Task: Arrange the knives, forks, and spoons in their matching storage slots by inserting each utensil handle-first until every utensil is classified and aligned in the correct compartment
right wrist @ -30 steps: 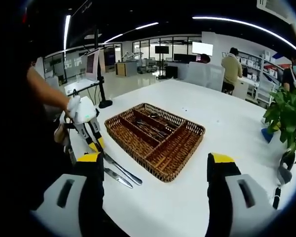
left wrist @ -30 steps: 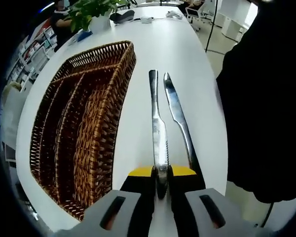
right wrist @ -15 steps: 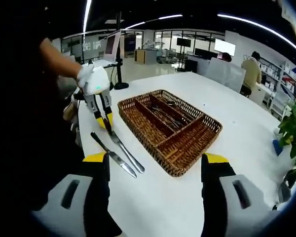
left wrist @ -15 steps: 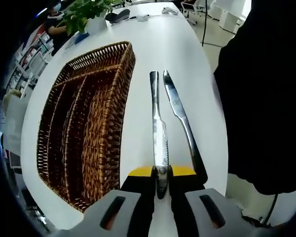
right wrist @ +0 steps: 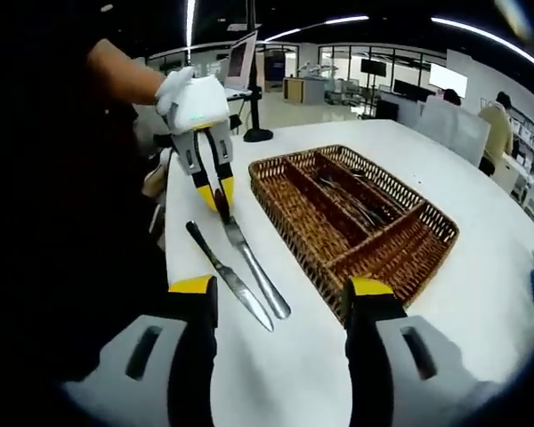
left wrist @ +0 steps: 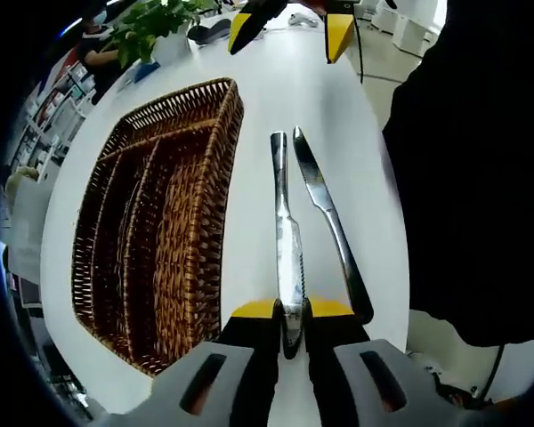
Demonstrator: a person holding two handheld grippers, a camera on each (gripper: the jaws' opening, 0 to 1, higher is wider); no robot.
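Knives are lying side by side on the table (left wrist: 338, 80) beside the wicker tray (left wrist: 151, 222). Left gripper (left wrist: 291, 311) is clamping one knife (left wrist: 287, 240), presumably for slotting; right gripper (right wrist: 280, 294) is hovering, jaws spread, empty, near the other knife (right wrist: 227, 274).

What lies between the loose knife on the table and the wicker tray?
The knife held by the left gripper lies between the loose knife and the wicker tray; past it the white tabletop is bare. The right gripper view shows this.
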